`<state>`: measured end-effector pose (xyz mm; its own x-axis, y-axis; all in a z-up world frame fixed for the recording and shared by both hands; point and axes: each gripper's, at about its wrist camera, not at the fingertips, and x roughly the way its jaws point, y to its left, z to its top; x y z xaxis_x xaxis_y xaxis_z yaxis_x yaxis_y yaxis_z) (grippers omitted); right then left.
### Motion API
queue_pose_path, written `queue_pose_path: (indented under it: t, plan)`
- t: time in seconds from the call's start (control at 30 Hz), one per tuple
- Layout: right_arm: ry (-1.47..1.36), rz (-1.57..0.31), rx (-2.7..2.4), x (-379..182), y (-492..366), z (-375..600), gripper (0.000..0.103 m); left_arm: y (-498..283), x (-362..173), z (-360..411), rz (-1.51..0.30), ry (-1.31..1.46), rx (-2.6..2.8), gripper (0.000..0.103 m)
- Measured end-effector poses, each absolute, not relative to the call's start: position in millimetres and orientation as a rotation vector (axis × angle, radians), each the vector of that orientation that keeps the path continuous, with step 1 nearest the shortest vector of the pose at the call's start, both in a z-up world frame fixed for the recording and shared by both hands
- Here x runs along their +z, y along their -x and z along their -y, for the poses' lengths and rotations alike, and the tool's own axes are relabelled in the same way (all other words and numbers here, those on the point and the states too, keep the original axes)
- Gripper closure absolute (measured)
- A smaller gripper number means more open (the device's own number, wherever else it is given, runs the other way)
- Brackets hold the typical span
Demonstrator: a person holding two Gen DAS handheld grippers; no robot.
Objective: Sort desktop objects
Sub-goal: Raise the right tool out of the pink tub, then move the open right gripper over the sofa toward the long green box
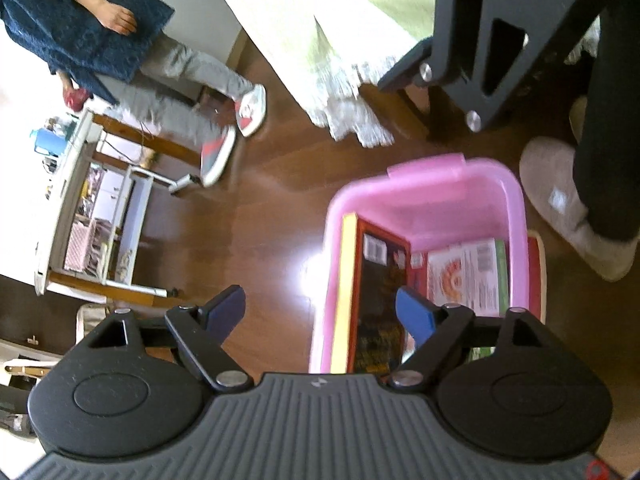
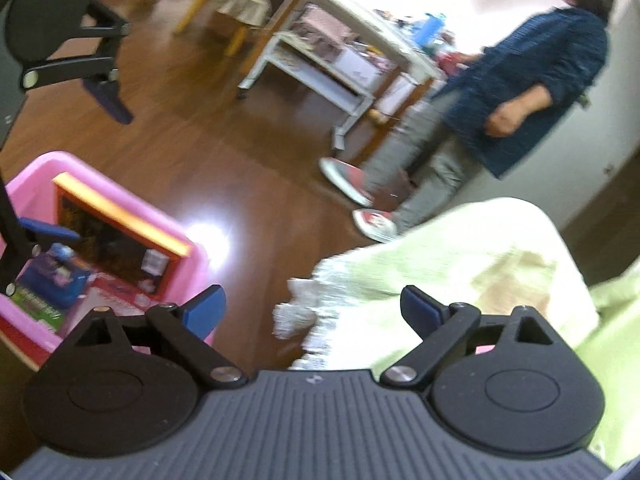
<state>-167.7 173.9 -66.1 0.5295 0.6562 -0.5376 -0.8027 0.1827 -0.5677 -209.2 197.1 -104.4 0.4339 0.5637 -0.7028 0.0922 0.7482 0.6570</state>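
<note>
A pink plastic bin (image 1: 440, 168) stands on the dark wooden floor. Inside it a dark book with a yellow edge (image 1: 376, 292) stands upright, next to a white and green printed box (image 1: 468, 276). My left gripper (image 1: 320, 312) hovers open over the bin's left rim, empty, with its right blue pad inside the bin. In the right wrist view the bin (image 2: 32, 168) is at the left, holding the book (image 2: 108, 232) and a blue and purple pack (image 2: 52, 276). My right gripper (image 2: 312, 308) is open and empty over the fringe of a green tablecloth (image 2: 480, 248).
A person in a dark blue top (image 2: 540, 80) stands near a white wheeled cart (image 2: 340, 60) full of small items. Legs in black with grey slippers (image 1: 560, 200) stand right beside the bin. The cloth-covered table (image 1: 352, 32) borders the floor.
</note>
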Motion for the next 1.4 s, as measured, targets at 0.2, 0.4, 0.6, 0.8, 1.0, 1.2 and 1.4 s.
queue_pose_path:
  t: [0.2, 0.4, 0.6, 0.8, 1.0, 1.2, 1.4]
  plan:
    - [0.840, -0.233, 0.911, -29.7, 137.8, -142.2, 0.007, 185.3, -77.7, -188.0, -1.018, -0.679, 0.290, 0.019]
    - [0.739, -0.387, 0.790, -6.8, 97.3, -92.6, 0.006, 151.2, -58.9, -164.8, -0.947, -0.682, 0.194, 0.019]
    - [0.632, -0.485, 0.653, 3.3, 60.1, -29.6, 0.005, 110.8, -43.3, -128.6, -0.858, -0.732, 0.093, 0.019]
    - [0.576, -0.542, 0.522, 0.4, 24.5, 23.7, 0.005, 67.7, -31.2, -93.2, -0.779, -0.782, -0.015, 0.019]
    - [0.550, -0.576, 0.419, -3.3, -5.5, 66.4, 0.005, 28.7, -22.6, -65.8, -0.728, -0.826, -0.106, 0.019]
    - [0.517, -0.605, 0.355, -11.8, -37.2, 100.5, 0.005, -10.8, -20.1, -37.4, -0.685, -0.892, -0.187, 0.019]
    - [0.495, -0.627, 0.319, -18.6, -62.1, 120.6, 0.005, -52.4, -23.6, -11.0, -0.633, -0.942, -0.225, 0.019]
